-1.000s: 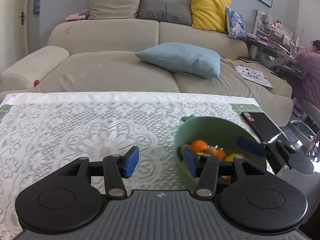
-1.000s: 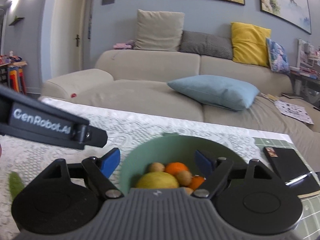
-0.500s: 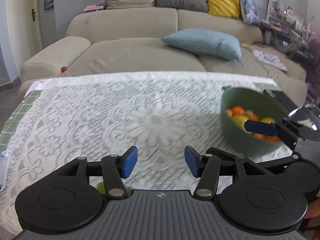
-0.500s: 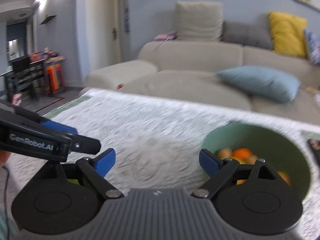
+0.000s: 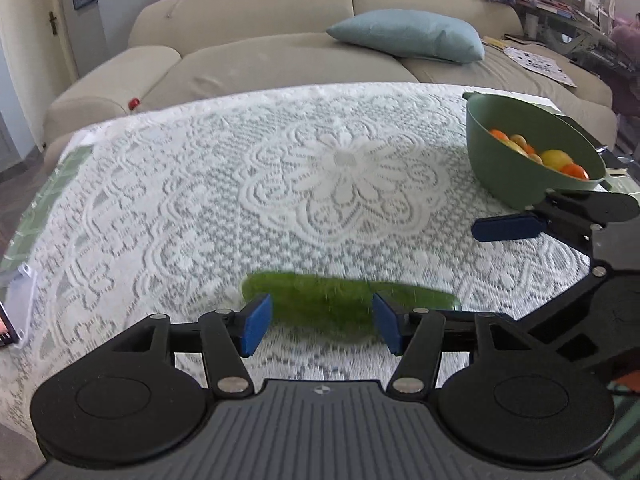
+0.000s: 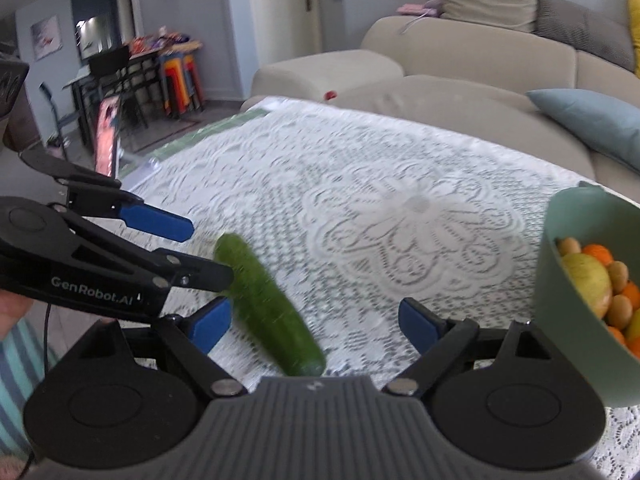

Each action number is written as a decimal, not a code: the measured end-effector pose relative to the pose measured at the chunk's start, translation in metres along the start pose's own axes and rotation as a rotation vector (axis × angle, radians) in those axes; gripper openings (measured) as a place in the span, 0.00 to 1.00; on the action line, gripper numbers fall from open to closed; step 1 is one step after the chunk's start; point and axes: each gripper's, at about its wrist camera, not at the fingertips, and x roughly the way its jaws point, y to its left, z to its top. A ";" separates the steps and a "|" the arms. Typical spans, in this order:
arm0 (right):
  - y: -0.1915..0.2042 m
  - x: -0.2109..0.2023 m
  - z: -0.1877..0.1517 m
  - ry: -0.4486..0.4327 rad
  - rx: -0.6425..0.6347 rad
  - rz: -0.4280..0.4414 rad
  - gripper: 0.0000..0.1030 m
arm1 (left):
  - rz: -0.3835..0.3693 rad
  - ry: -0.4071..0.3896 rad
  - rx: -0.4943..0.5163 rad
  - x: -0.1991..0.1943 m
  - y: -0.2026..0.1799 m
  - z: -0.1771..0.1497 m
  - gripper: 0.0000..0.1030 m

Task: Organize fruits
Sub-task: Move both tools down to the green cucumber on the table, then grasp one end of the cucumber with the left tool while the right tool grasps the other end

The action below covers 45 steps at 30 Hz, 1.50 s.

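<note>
A beige sofa (image 5: 280, 40) runs along the far side of the room, with a light blue cushion (image 5: 408, 36) lying on its seat. In front of it stands the desk (image 5: 160, 184), covered in a white lace cloth with a big flower pattern at its middle. At the right edge of the desk sits a green bowl (image 5: 504, 160) holding oranges, a yellow-green fruit and some small brown ones. A cucumber (image 5: 344, 304) lies flat on the cloth at the near side, well apart from the bowl. The left tool (image 5: 322, 322) is spread wide, its blue pads on either side of the cucumber's middle, not pressing it. The right tool (image 6: 314, 326) is likewise released and holds nothing, with the cucumber's near end lying between its fingers and the bowl just beside its right finger.
</note>
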 end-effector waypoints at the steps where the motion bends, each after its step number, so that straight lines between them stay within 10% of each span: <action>1: 0.001 0.002 0.000 0.010 -0.008 0.002 0.84 | -0.014 0.003 -0.009 0.000 0.003 -0.003 0.66; 17: 0.006 0.026 -0.006 0.123 -0.020 0.028 0.41 | -0.048 0.002 -0.109 0.007 0.028 -0.020 0.66; 45: -0.028 0.033 0.011 0.071 0.163 -0.090 0.45 | 0.009 -0.052 -0.138 0.018 0.029 -0.007 0.66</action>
